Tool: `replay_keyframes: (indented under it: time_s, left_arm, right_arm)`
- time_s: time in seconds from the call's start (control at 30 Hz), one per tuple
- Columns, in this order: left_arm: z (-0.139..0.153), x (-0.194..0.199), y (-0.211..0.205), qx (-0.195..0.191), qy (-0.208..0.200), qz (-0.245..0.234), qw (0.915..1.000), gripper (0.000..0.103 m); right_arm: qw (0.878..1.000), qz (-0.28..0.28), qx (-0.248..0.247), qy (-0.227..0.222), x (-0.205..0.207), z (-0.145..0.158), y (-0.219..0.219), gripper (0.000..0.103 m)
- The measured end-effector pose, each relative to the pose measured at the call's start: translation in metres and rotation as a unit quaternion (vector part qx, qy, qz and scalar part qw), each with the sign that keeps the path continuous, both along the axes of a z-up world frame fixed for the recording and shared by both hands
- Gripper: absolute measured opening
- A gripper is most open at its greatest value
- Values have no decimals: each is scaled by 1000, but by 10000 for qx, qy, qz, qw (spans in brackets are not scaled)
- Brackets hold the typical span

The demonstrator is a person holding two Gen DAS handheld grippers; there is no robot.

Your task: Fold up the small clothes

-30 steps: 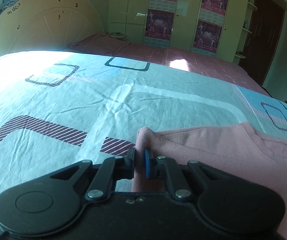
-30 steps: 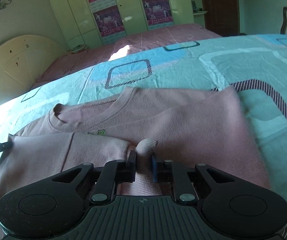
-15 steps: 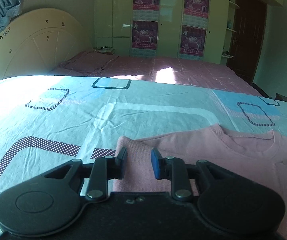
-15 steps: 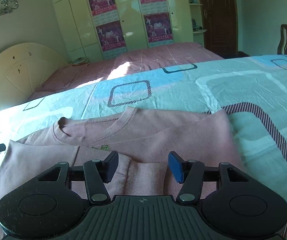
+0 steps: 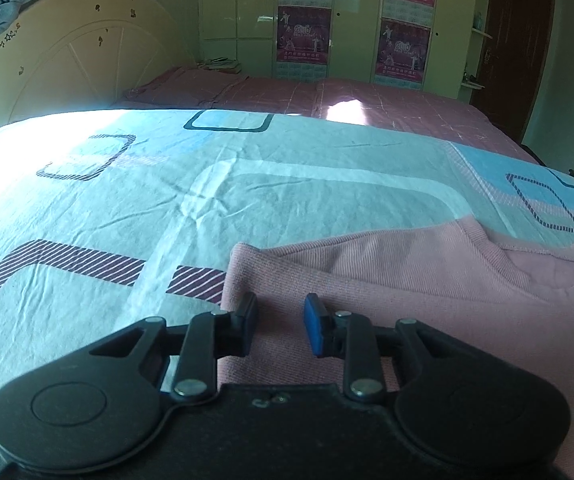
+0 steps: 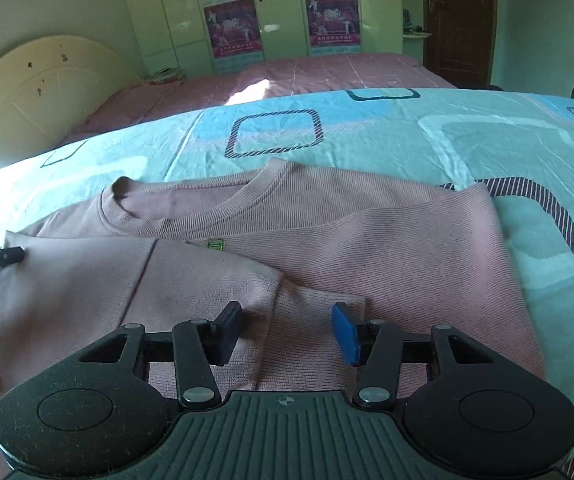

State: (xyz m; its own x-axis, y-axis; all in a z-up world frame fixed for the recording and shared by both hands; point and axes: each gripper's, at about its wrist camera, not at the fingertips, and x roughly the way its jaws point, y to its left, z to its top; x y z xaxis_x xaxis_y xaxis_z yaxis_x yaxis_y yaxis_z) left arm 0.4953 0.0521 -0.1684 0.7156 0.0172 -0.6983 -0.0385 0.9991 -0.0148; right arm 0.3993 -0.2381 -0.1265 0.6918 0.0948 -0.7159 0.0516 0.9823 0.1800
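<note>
Pink sweater flat on bedsheet

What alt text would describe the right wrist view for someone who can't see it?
A pink ribbed knit top lies on a turquoise patterned bedsheet, one sleeve folded across its front. The right gripper is open over the sleeve end, its pads clear of the cloth.

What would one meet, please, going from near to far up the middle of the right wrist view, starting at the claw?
Right claw with jaws apart → folded-over sleeve → pink sweater → its neckline → patterned bedsheet → pink bedspread → wardrobe with posters.
</note>
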Motion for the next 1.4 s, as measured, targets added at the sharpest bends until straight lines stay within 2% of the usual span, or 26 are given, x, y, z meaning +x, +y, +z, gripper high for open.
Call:
replay_keyframes:
  time_s: [0.07,0.27,0.43,0.6,0.73,0.8,0.97,1.17,1.4]
  left_arm:
    - [3,-2,-1,9,23,2,10000,27]
    - [18,-29,-11,-94,-12,-175,9998,32]
    - [29,-69,-30,-178,-84,-554,9983,39]
    - [26,-114,-42,-216,-19,-802,9965,44]
    - [6,-132,-37,-69,234,-746,9969,47]
    - [5,-136,-32,-38,178,-705,9973,49]
    - [9,-134,-36,55,295,-550,9980,49]
    - [19,-143,-47,134,316,-447,9984,53]
    - [34,-178,-70,13,223,-654,9976,55]
  right_arm:
    - [9999,83,-39,-97,-5,7,2,51]
    - [9988,419,120,-230,-14,22,17,51]
    - [9978,625,94,-188,-25,22,30,51]
    - [9964,834,20,-118,-43,16,41,51]
    - [9959,867,-264,65,-53,3,41,51]
    - [9970,713,-262,154,-55,-4,30,51]
    - [9972,687,-245,172,-59,0,20,51]
    - [9965,833,-35,-27,-82,16,16,51]
    - [9920,1251,136,-46,-106,23,29,51]
